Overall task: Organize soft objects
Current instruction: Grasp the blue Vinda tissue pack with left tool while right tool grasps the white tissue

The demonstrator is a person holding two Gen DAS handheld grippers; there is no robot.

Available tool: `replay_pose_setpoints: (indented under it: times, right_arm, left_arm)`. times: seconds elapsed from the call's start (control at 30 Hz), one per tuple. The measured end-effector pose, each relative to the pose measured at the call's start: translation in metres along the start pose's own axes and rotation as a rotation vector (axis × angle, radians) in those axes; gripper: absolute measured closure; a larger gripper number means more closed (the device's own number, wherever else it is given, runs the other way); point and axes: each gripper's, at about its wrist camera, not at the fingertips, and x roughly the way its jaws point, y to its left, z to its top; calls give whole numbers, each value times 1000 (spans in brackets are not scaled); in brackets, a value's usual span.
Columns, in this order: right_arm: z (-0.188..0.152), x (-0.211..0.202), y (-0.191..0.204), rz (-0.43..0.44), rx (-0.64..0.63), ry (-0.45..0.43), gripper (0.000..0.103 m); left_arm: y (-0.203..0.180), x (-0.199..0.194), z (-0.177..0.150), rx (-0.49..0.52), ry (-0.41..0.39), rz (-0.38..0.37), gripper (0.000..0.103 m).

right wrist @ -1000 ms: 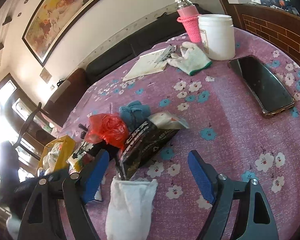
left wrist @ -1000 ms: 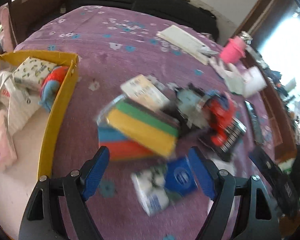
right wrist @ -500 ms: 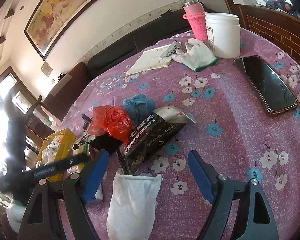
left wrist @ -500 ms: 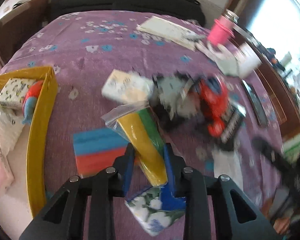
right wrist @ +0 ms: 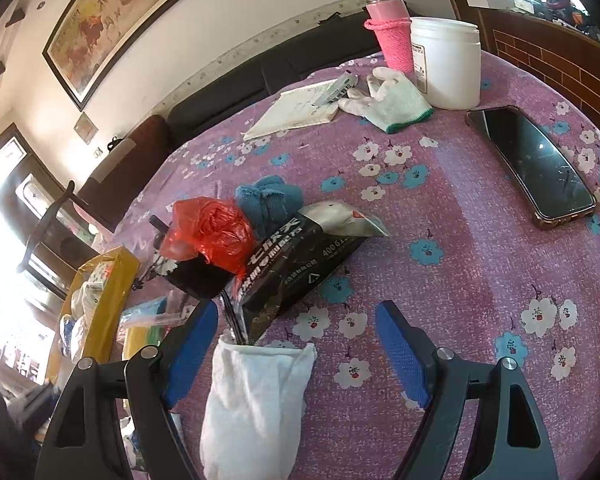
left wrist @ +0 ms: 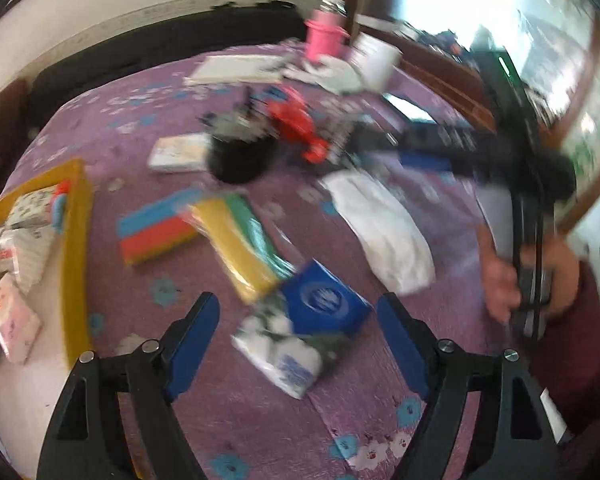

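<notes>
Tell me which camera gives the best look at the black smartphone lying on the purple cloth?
The right wrist view: the black smartphone lies sharp and unobstructed there. In the left wrist view it is only a blurred sliver far off.

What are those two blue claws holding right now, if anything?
Nothing. The left claw has just opened, empty, above the tissue pack; the right claw is open over the white cloth.

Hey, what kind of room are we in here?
Probably a home living room: a dark sofa along the wall, a large framed painting above it, and a table under a purple floral tablecloth.
</notes>
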Motion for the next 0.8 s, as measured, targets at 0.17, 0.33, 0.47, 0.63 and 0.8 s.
replay_pose_setpoints:
  times: [0.17, 0.33, 0.47, 0.63, 0.8]
  right_arm:
    - [0, 1, -1, -19, -17, -6, 19]
    - [-1, 6, -3, -30, -22, 8, 19]
    - [-3, -9, -5, -32, -4, -27, 19]
    - [-21, -37, 4, -42, -2, 2, 19]
    - [-43, -18, 44, -103, -158, 111, 19]
  left_arm:
    - [-18, 29, -10, 74, 38, 98, 28]
    - [-12, 16, -21, -15, 5, 63, 41]
    - [-4, -15, -35, -115, -61, 24, 42]
    - [8, -43, -50, -158, -106, -5, 42]
    - [11, -53, -58, -185, -137, -38, 42]
